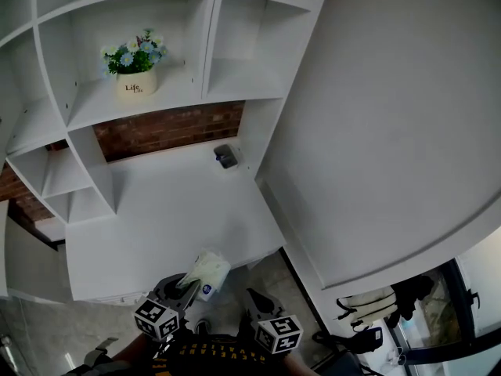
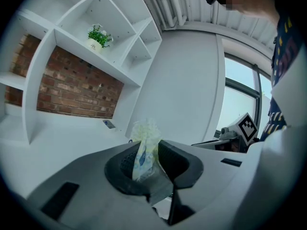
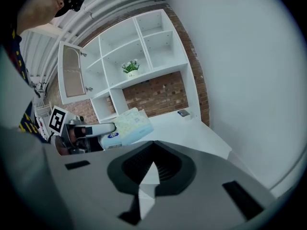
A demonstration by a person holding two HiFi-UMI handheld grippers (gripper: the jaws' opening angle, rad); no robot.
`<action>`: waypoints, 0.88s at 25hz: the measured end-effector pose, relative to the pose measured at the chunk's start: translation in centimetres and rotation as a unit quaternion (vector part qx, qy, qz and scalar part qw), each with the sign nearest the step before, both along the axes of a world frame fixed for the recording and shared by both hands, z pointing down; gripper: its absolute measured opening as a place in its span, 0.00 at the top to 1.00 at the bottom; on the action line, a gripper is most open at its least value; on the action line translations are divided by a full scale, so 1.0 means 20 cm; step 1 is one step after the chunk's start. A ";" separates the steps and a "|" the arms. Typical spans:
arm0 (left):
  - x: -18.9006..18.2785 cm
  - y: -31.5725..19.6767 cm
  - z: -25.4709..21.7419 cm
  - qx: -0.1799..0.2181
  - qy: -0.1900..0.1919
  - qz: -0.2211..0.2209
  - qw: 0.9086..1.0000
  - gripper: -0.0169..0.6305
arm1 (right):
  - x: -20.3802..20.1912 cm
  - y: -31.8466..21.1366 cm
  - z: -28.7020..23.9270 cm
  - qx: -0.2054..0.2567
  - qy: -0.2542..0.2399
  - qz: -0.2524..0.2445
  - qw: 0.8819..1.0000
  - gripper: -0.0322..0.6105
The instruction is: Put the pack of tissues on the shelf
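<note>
Pressed together at the left gripper (image 2: 147, 161), with only the thin crimped end of the pack of tissues (image 2: 144, 145) pinched between the two dark pads. Standing up and forward out of that grip, past the fingertips, with the rest of the pack free in the air.

Same hold from the head view: the left gripper (image 1: 188, 282) low in the picture, the pack of tissues (image 1: 208, 271) jutting ahead of it, right at the front edge of the white bench (image 1: 172, 210). Just to the right of that, the right gripper (image 1: 254, 298), pointing much the same way, near the pack but apart from it.

Closed too, by its own view, the right gripper (image 3: 151, 166), with nothing between the pads. Off to its left in that view, the left gripper (image 3: 88, 130) and the pack of tissues (image 3: 125, 124): pale wrapper, blue label near the gripped end.

Farther out across the bench, a small dark object (image 1: 225, 157) near the back corner, by the brick wall (image 1: 168, 128). Above the bricks, the white shelf (image 1: 129, 102) with its open compartments, and on it a pot of flowers (image 1: 135, 73), well apart from the pack. Not yet on the shelf, any part of the pack.
</note>
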State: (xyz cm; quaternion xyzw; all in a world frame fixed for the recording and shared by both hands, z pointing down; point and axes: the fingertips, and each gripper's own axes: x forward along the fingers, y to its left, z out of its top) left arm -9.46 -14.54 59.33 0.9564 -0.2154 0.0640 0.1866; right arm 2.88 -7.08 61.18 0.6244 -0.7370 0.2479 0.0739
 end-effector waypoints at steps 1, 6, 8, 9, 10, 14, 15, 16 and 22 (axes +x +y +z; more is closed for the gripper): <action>0.00 -0.02 0.00 0.004 -0.003 -0.006 1.000 0.86 | 0.01 -0.03 0.00 0.002 -0.003 -0.007 1.000 0.96; 0.08 -0.12 -0.03 0.014 -0.018 -0.044 0.999 0.86 | 0.09 -0.19 0.01 0.016 -0.022 -0.047 0.999 0.96; 0.14 -0.16 -0.03 0.020 -0.026 -0.057 0.998 0.86 | 0.17 -0.26 0.02 0.019 -0.027 -0.055 0.998 0.96; 0.18 -0.19 -0.04 0.026 -0.035 -0.061 0.997 0.86 | 0.21 -0.30 0.03 0.018 -0.033 -0.058 0.998 0.96; 0.22 -0.22 -0.03 0.035 -0.047 -0.067 0.996 0.86 | 0.25 -0.33 0.03 0.016 -0.044 -0.061 0.997 0.96; 0.38 -0.39 -0.07 0.068 -0.087 -0.097 0.989 0.86 | 0.45 -0.48 0.01 0.012 -0.076 -0.073 0.994 0.96; 0.42 -0.43 -0.10 0.071 -0.085 -0.104 0.988 0.86 | 0.51 -0.51 0.01 0.014 -0.076 -0.076 0.994 0.96; 0.47 -0.47 -0.13 0.077 -0.083 -0.110 0.987 0.86 | 0.58 -0.55 0.01 0.015 -0.074 -0.077 0.994 0.96; 0.57 -0.65 -0.31 0.123 -0.091 -0.163 0.975 0.86 | 0.89 -0.83 -0.07 0.045 -0.071 -0.084 0.993 0.96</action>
